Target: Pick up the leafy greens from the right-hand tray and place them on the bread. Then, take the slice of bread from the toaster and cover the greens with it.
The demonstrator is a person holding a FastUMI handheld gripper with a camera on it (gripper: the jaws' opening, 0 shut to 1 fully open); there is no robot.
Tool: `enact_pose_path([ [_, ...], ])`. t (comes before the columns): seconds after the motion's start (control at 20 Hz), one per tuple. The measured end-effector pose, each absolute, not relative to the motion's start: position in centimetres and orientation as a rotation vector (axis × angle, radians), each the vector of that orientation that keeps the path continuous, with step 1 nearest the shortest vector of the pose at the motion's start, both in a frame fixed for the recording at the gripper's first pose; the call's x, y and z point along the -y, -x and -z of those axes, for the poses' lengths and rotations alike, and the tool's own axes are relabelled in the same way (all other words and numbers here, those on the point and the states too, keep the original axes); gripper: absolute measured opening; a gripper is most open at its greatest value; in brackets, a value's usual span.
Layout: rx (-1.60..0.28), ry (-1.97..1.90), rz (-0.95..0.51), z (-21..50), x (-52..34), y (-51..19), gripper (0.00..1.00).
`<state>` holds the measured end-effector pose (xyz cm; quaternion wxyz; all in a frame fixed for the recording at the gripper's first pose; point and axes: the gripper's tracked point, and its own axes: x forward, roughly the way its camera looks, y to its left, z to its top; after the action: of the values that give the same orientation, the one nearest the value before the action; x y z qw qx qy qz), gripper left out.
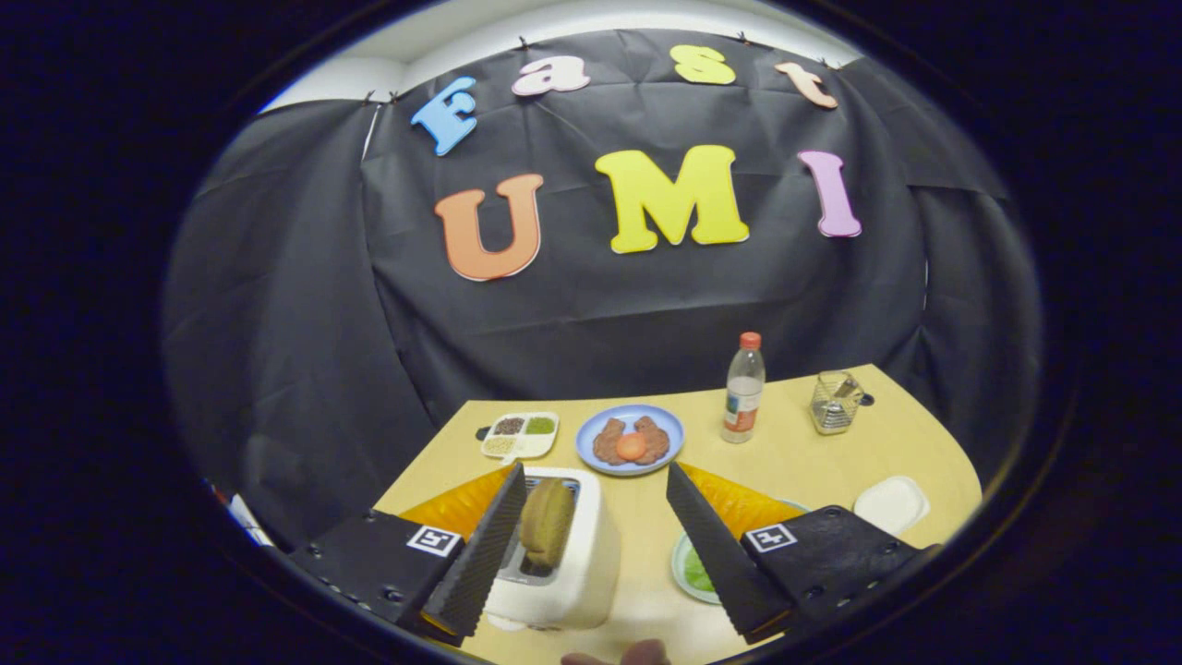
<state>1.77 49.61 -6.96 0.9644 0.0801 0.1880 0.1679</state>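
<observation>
I see my gripper held wide open, its 2 fingers splayed apart and angled forward, pressing on nothing. A fingertip of a hand shows just below them.

Green plate mostly hidden behind right finger; contents cannot be made out. Toaster left side covered by left finger. Compartment tray contents too small to identify. Bottle label unreadable. Fingertips cut off at bottom.
</observation>
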Motion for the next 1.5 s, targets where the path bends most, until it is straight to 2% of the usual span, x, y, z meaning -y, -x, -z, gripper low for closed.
enact_pose_path([
  [0.4,-0.481,-0.093,-0.275,13.3,-54.2,-4.0,0.95],
  [0.45,-0.492,-0.091,-0.271,13.6,-54.4,-4.0,0.86],
  [0.55,-0.509,-0.09,-0.265,14.1,-54.6,-4.5,0.73],
  [0.8,-0.551,-0.102,-0.252,14.6,-54.7,-4.6,0.17],
  [0.85,-0.555,-0.107,-0.25,14.3,-54.5,-4.6,0.17],
  [0.9,-0.568,-0.125,-0.263,14.1,-54.7,-4.6,0.09],
  [1.25,-0.511,-0.293,-0.316,5.6,-52.1,-3.2,0.09],
  [1.5,-0.429,-0.333,-0.3,0.6,-46.1,-2.5,0.09],
])
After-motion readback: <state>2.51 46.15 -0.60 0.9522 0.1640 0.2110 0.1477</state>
